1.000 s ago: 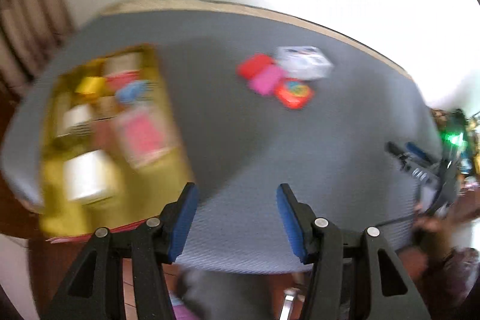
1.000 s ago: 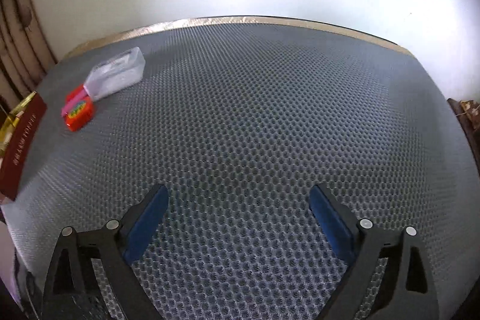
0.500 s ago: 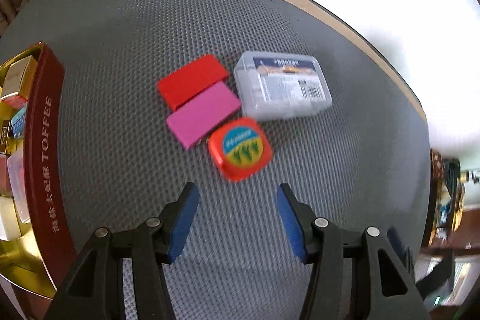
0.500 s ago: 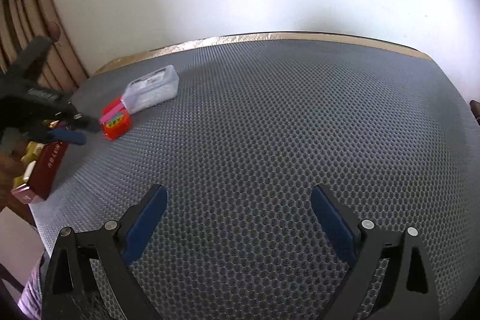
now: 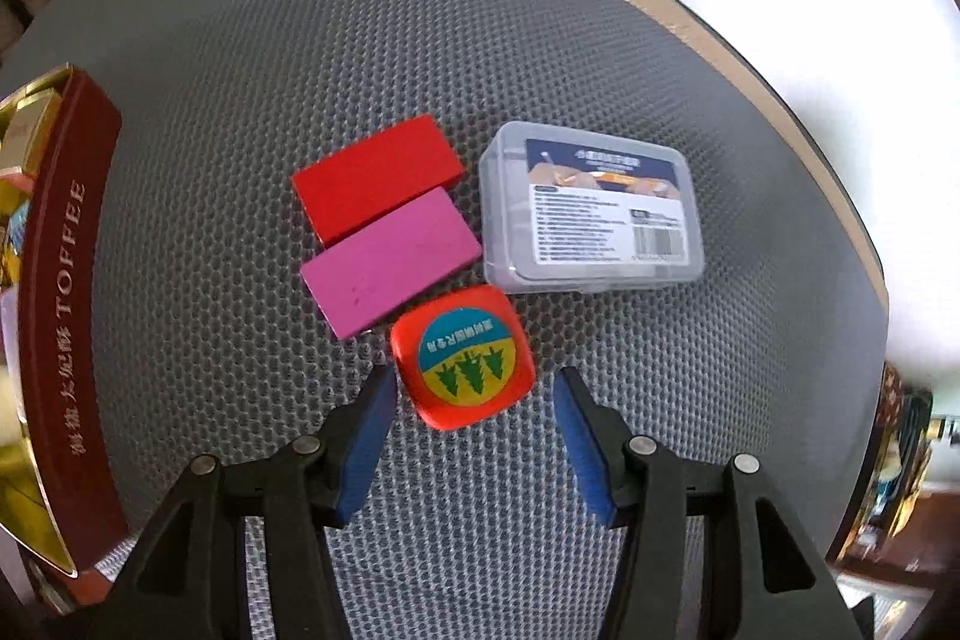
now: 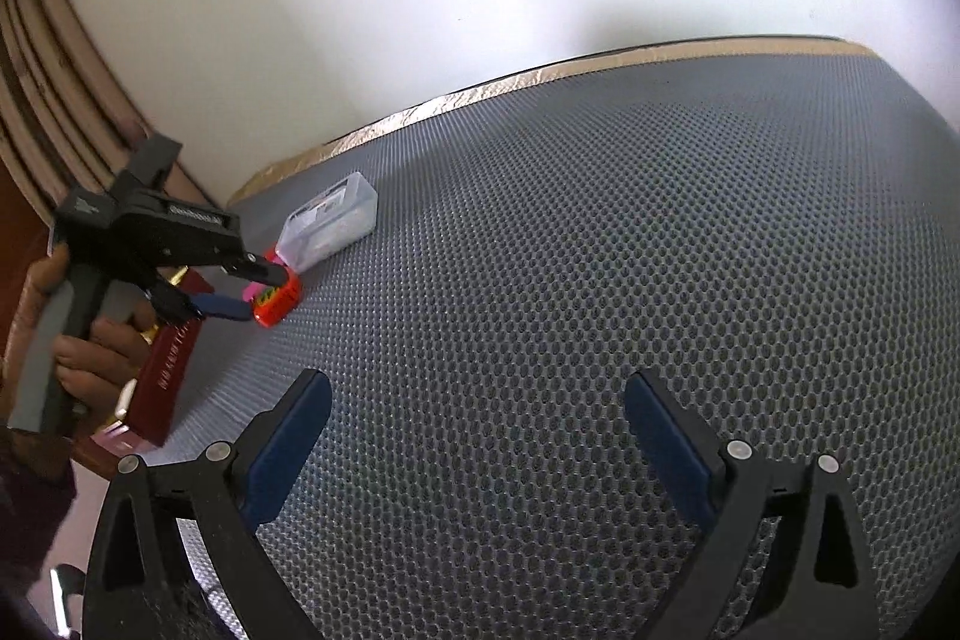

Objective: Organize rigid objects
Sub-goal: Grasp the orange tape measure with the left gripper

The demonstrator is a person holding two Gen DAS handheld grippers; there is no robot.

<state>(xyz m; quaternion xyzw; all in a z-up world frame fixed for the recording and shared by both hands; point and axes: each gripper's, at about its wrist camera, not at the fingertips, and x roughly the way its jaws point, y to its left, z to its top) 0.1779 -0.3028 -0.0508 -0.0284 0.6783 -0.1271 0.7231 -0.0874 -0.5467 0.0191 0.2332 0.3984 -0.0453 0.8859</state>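
Down in the left wrist view, the left gripper (image 5: 474,388) points steeply at a grey honeycomb mat (image 5: 240,58), its blue-padded fingers (image 5: 367,433) spread apart with nothing clamped. The near half of an orange-red square case (image 5: 462,358) with a blue and yellow label lies between the fingertips, with a gap visible on each side. Just beyond it, a pink block (image 5: 390,262) and a red block (image 5: 378,175) lie side by side and touching. A clear plastic box (image 5: 591,208) with a printed label sits to their right, close to the orange-red case. At the left edge stands a dark red tin (image 5: 60,292) lettered TOFFEE, gold inside.

Across in the right wrist view, the right gripper (image 6: 477,436) hangs over a bare stretch of the mat (image 6: 600,250), fingers wide apart and holding nothing. Far to the left, a hand (image 6: 72,334) holds the left gripper (image 6: 255,289), whose tips straddle the orange-red case (image 6: 276,301). The clear plastic box (image 6: 330,223) lies just behind, and the dark red tin (image 6: 165,364) sits at the mat's left edge.
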